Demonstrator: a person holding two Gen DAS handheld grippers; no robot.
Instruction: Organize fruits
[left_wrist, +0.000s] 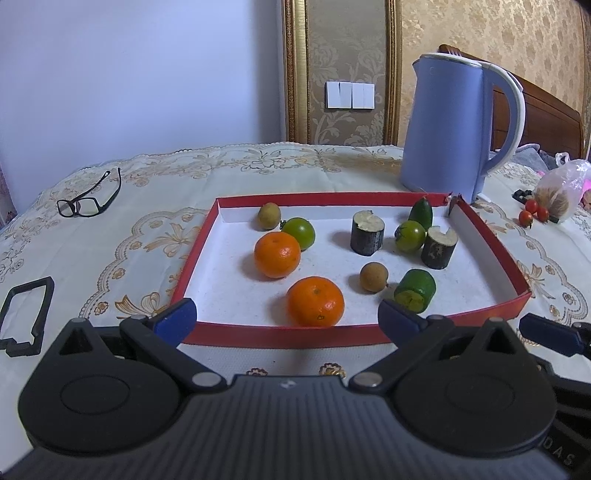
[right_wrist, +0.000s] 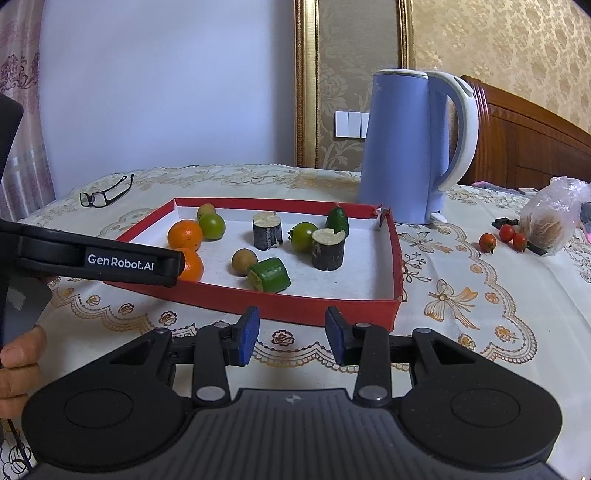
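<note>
Most of the fruit already lies loose and unsorted in the red tray (left_wrist: 236, 334), including two oranges (left_wrist: 316, 302), while three cherry tomatoes (right_wrist: 502, 238) sit well apart on the tablecloth (left_wrist: 122, 236) beside a plastic bag (right_wrist: 550, 218), so you should judge sorting barely begun. Your left gripper (left_wrist: 284, 319) is spread wide and empty before the tray's near rim; your right gripper (right_wrist: 291, 334) stands partly open, gripping nothing. The bag's contents are hard to identify, and your left gripper hides part of the nearer orange from the right wrist camera.
</note>
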